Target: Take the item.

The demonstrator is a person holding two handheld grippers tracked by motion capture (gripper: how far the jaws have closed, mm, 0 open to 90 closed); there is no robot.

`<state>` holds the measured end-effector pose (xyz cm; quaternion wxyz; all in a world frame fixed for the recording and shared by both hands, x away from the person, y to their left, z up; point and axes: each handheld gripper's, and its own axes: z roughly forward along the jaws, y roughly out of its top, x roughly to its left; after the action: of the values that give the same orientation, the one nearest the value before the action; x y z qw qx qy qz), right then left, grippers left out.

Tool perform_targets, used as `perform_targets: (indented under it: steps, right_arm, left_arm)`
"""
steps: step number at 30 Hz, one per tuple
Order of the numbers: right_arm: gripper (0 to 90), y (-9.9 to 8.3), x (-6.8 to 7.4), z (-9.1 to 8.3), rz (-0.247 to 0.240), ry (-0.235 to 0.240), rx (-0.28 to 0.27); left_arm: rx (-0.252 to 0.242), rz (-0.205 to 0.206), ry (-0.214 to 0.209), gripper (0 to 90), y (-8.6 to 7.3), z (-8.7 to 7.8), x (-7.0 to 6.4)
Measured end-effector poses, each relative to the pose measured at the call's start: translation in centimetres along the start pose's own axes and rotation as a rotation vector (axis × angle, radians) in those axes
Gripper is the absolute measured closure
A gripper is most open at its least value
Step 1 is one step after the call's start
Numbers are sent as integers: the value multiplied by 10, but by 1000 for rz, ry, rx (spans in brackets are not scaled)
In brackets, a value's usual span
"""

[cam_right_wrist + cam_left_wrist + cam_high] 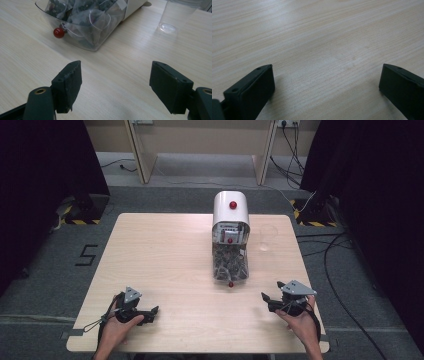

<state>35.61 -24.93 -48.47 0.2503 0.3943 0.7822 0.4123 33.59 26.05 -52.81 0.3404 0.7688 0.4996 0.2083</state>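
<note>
A white dispenser (223, 211) with a red knob on top stands at the middle of the wooden table (165, 250). Its clear front bin (230, 265) holds several tea bags and has a small red knob (230, 283) at the near end. My left gripper (151, 314) rests at the near left, open and empty, with bare wood between its jaws (327, 66). At the near right my right gripper (271, 289) is open and empty too, aimed towards the bin (82, 22) and its red knob (59, 32), well short of both (115, 63).
A clear plastic cup (265, 240) stands just right of the dispenser, and it also appears at the far right of the right gripper view as the cup (172, 17). Cables lie on the floor to the right of the table. Bare wood stretches left of the dispenser.
</note>
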Motion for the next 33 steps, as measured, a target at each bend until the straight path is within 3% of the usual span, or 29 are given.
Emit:
perform_targets:
  steps: [12, 20, 33]
  right_arm:
    - [355, 24, 15, 0, -41, 28, -80]
    - [403, 31, 21, 4, -44, 58, -109]
    - [456, 53, 37, 20, -97, 112, -136]
  left_arm:
    - [0, 0, 0, 0, 0, 0, 0]
    - [0, 0, 0, 0, 0, 0, 0]
    - [0, 0, 0, 0, 0, 0, 0]
